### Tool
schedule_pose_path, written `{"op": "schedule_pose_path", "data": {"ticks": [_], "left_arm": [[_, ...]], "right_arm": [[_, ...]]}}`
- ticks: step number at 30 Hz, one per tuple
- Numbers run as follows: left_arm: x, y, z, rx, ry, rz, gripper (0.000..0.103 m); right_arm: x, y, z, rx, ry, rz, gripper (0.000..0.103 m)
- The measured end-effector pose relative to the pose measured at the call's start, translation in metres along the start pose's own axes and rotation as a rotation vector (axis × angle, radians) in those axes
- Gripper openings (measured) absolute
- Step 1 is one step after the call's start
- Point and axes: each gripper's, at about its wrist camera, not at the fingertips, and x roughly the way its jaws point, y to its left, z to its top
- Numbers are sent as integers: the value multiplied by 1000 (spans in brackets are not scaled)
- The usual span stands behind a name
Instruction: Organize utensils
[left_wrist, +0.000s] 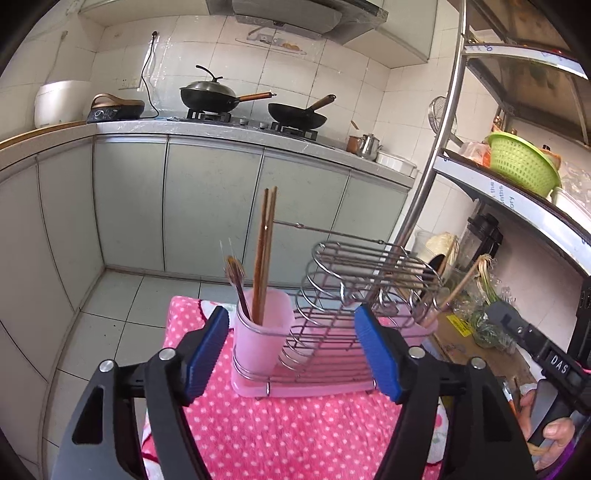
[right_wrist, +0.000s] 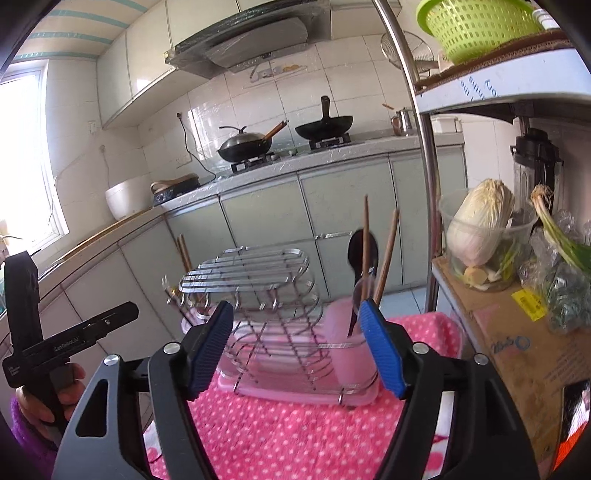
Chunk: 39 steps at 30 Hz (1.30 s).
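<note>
A wire utensil rack (left_wrist: 343, 295) on a pink tray stands on a pink dotted cloth (left_wrist: 280, 428). Its left pink cup (left_wrist: 260, 338) holds brown chopsticks (left_wrist: 266, 254) and a fork. Its right cup (right_wrist: 349, 339) holds chopsticks (right_wrist: 386, 254) and a black spoon (right_wrist: 362, 249). My left gripper (left_wrist: 291, 350) is open and empty, just in front of the rack. My right gripper (right_wrist: 297, 347) is open and empty, in front of the rack too. Each gripper's body shows at the edge of the other's view.
A metal shelf unit (left_wrist: 517, 206) stands to the right with a green basket (left_wrist: 521, 164), a cabbage (right_wrist: 480, 221) and scallions. Cabinets, a counter and woks (left_wrist: 210, 96) lie behind. Tiled floor lies to the left of the cloth.
</note>
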Motion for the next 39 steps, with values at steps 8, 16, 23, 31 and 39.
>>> {"op": "schedule_pose_path", "data": {"ticks": [8,16,23,31,39], "left_arm": [[-12,-18,-29,22,-2,13,77],[-10,-26,-51,13,32,40,77],[-5,-28,-68,5,71,63,77],[-8,-32,-74,15,69,64,77],[-12,-35,-73,29,57,74,77]], "right_arm": [[5,14,-38,0,88,-1,74],[3,28,-60,-52,109,-40,75],[-2,26,-66,-20,127,-37,75],[-7,29,-67,-25,114,-56,75],[-11,31,-67,-28,102,-66,75]]}}
